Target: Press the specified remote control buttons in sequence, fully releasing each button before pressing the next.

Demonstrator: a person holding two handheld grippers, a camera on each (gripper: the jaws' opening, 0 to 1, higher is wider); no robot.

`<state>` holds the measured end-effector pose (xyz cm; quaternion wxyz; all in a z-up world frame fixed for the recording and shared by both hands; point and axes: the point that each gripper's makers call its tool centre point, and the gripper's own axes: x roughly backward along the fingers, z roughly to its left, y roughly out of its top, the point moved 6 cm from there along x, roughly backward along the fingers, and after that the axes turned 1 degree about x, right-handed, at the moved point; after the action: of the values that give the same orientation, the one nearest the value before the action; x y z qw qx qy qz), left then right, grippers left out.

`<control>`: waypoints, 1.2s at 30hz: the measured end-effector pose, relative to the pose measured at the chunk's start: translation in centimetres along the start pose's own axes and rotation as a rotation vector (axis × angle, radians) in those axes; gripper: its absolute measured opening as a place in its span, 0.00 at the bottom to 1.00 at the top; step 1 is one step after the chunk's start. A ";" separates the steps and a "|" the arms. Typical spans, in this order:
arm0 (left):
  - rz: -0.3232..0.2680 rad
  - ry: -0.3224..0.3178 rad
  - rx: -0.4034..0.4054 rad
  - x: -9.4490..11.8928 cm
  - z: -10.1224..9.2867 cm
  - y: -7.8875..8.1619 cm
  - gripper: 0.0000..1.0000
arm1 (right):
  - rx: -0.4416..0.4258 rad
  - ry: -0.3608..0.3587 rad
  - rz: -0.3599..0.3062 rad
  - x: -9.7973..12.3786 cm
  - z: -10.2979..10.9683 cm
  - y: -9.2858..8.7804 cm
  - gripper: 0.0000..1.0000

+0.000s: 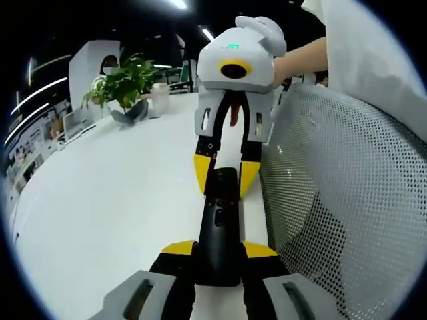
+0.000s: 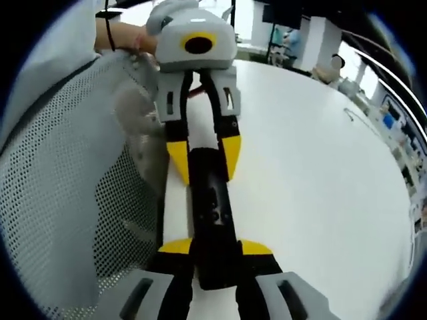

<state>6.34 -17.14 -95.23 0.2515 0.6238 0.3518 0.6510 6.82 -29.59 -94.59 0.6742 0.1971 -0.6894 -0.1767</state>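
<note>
Nearest in the left gripper view, the left gripper (image 1: 219,257) has its 2 yellow-tipped jaws closed narrow on one end of the black remote control (image 1: 221,227), which lies lengthwise over the white table (image 1: 100,207) close to its edge. At the remote's far end the right gripper (image 1: 225,175) straddles it, jaws set against both sides, so the remote is pinched at both ends; the right gripper view gives the mirror of this, its own jaws clamped on the near end. No jaw tip sits on a button now, and I judge the press not yet begun. To do it well, 1 gripper should keep the remote steady while the other lets go, comes down square on the named button, then lifts fully clear before the next. A mesh chair back (image 1: 347,200) stands just beside the table edge, leaving little room on that side; the open tabletop on the other side is the freer way to swing. Farther off stands a potted plant (image 1: 125,87).
</note>
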 end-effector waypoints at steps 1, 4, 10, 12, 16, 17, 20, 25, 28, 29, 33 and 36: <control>0.011 0.000 0.002 0.0 0.0 0.1 0.25 | 0.023 0.016 0.034 0.0 -0.1 0.1 0.21; 0.065 -0.011 -0.011 -0.1 0.1 0.4 0.25 | 0.029 0.038 0.111 -0.1 -0.3 0.6 0.20; 0.145 -0.037 -0.048 -0.5 0.2 1.0 0.24 | 0.029 0.041 0.139 -0.2 -0.4 0.7 0.21; 0.173 -0.065 -0.081 -0.6 0.2 1.2 0.25 | 0.021 0.040 0.112 -0.2 -0.5 0.5 0.21; 0.234 -0.120 -0.125 -1.1 0.2 1.9 0.26 | 0.015 0.027 0.070 -0.1 -0.3 0.3 0.22; 0.244 -0.119 -0.138 -1.2 0.2 2.1 0.26 | 0.007 0.023 0.065 -0.2 -0.3 0.4 0.22; 0.248 -0.103 -0.116 -1.2 0.2 2.1 0.26 | 0.015 -0.003 0.072 -0.2 0.1 0.6 0.21; 0.173 -0.014 -0.022 -1.1 0.2 1.9 0.25 | -0.040 -0.011 0.013 -0.2 -0.1 0.3 0.20; 0.177 0.036 0.035 -1.1 0.0 1.8 0.26 | -0.063 -0.032 0.010 -0.3 0.1 0.4 0.21; 0.178 0.045 0.037 -1.1 0.1 1.8 0.27 | -0.075 -0.039 0.009 -0.3 0.1 0.5 0.21; 0.201 0.105 0.052 -0.5 0.0 1.4 0.28 | -0.115 -0.062 -0.003 -0.4 0.3 0.6 0.21; 0.215 0.131 0.077 0.4 -0.3 1.1 0.32 | -0.127 -0.072 -0.007 -0.4 0.4 0.6 0.21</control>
<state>6.17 -17.59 -94.11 0.1328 0.6233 0.3231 0.6996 6.39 -28.92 -94.64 0.6594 0.1498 -0.6999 -0.2298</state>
